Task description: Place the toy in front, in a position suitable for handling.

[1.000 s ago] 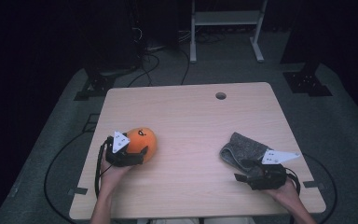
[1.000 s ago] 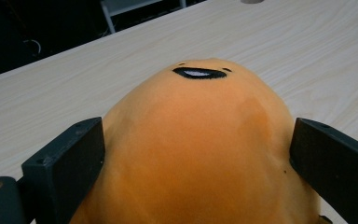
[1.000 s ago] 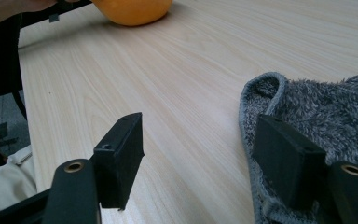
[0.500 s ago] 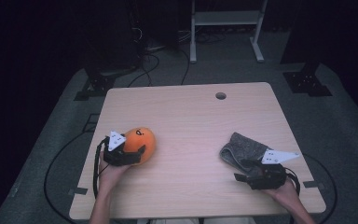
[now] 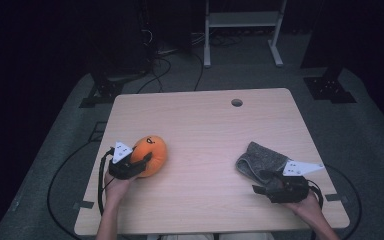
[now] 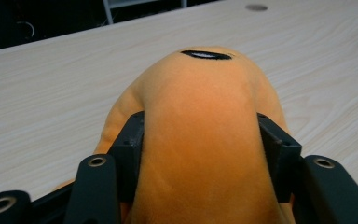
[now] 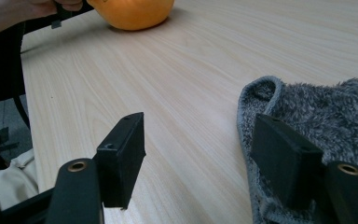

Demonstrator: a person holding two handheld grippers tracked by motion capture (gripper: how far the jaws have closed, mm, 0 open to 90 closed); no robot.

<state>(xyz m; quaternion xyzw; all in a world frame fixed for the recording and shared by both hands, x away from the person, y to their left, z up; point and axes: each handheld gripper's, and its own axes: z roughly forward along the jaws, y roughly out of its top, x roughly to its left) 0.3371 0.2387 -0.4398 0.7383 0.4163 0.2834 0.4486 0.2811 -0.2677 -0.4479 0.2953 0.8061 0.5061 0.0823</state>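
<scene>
On the left side of the table [image 5: 205, 125], near its near edge, I am holding the left gripper [image 5: 139, 162] with its jaws pinching an orange plush toy [image 5: 150, 154], and the toy is sitting on the wood just beside the left edge. Through the left gripper view I am seeing the plush toy [image 6: 200, 140] bulging up between the two black jaws, which are pressing into its sides, and a dark oval mark is showing on its far top. Moving toward the middle, I am looking at bare pale wood, with a small round hole [image 5: 237, 102] lying far off near the far edge. Over on the right, a grey fuzzy cloth [image 5: 260, 161] is lying crumpled on the table, well apart from the toy. I am keeping the right gripper [image 5: 270, 180] at the cloth's near edge, its jaws spread wide. Through the right gripper view I am seeing one jaw hanging over bare wood while the other is sitting on or just above the grey fuzzy cloth [image 7: 326, 116]; I cannot tell whether it is touching. Farther off in that view, the orange plush toy [image 7: 135, 11] is resting on the table.
</scene>
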